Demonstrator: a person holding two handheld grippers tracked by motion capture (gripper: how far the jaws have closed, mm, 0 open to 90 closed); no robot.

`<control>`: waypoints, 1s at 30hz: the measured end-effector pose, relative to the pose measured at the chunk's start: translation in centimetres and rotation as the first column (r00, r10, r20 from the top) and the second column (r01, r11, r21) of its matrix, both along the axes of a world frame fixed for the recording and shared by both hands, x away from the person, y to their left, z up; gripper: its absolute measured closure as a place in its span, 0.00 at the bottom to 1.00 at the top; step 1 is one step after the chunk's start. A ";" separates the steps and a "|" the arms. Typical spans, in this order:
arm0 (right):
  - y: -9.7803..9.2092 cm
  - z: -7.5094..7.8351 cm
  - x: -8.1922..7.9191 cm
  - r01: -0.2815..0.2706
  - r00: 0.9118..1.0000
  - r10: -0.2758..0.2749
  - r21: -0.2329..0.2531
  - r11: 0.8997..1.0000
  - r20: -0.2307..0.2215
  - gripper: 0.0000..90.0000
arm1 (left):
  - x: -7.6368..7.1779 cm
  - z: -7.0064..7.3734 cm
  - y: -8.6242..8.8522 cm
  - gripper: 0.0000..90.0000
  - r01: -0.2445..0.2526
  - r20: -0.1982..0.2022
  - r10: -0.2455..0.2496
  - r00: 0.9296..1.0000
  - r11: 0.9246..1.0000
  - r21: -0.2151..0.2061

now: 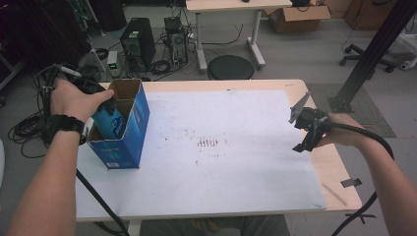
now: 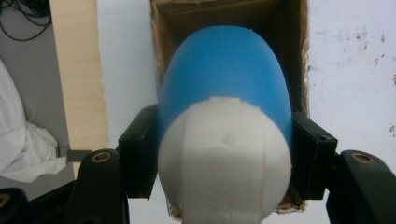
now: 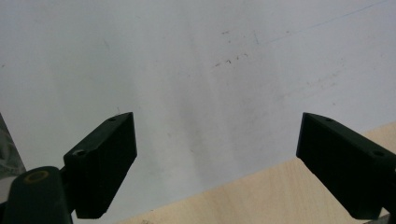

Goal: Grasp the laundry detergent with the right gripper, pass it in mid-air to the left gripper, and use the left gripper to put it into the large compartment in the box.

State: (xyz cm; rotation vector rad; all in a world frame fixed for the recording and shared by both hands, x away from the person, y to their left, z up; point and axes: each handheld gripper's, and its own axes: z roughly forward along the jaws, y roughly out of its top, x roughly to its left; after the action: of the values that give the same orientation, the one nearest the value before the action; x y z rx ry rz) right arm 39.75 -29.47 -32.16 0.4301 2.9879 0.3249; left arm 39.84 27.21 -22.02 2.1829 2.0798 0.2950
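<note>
My left gripper (image 2: pixel 224 154) is clamped on a blue and white bottle (image 2: pixel 224 116), one black jaw pressed against each side of it at the middle of the left gripper view; the white rounded end faces the camera at the bottom and the blue body runs up into the open mouth of a cardboard box (image 2: pixel 161 56) at the top of the frame. In the high view my left hand (image 1: pixel 74 101) sits at the middle left, the left gripper (image 1: pixel 109 105) at the open top of the blue box (image 1: pixel 130 130), which stands tilted near the left edge of the white mat (image 1: pixel 221 167). My right gripper (image 3: pixel 215 158) holds nothing: its jaws stand wide apart at the lower corners of the right gripper view, over bare white mat with a strip of wooden tabletop (image 3: pixel 261 196) at the bottom. In the high view the right gripper (image 1: pixel 307 132) hangs at the middle right, above the mat's right edge. The mat is scuffed with small dark marks near its centre and covers most of the pale wooden table (image 1: pixel 337 167). Beyond it, at the top of the frame, are a grey floor, a black computer tower (image 1: pixel 137 42) with tangled cables, a round black stool (image 1: pixel 230 67) and a second table (image 1: pixel 236 6).
</note>
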 end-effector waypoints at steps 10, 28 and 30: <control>-0.1 -0.2 0.0 0.001 1.000 -0.001 -0.004 1.000 -0.007 0.13 | 0.3 -2.1 -0.2 0.42 0.003 -0.017 -0.003 1.000 1.000 0.011; 0.0 -0.8 -0.1 0.004 1.000 -0.005 -0.005 1.000 -0.021 0.13 | 0.5 -4.9 -0.3 0.42 0.006 -0.039 -0.005 0.999 1.000 0.017; 0.0 -0.8 -0.1 0.003 1.000 -0.003 -0.008 1.000 -0.022 0.13 | 0.5 -5.1 -0.4 0.42 0.007 -0.041 -0.006 0.999 1.000 0.017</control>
State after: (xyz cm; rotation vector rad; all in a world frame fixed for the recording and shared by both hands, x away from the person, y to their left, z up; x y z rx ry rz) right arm 39.67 -29.46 -32.99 0.4409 3.0088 0.3106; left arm 40.35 26.85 -27.15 2.2236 2.0988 0.2705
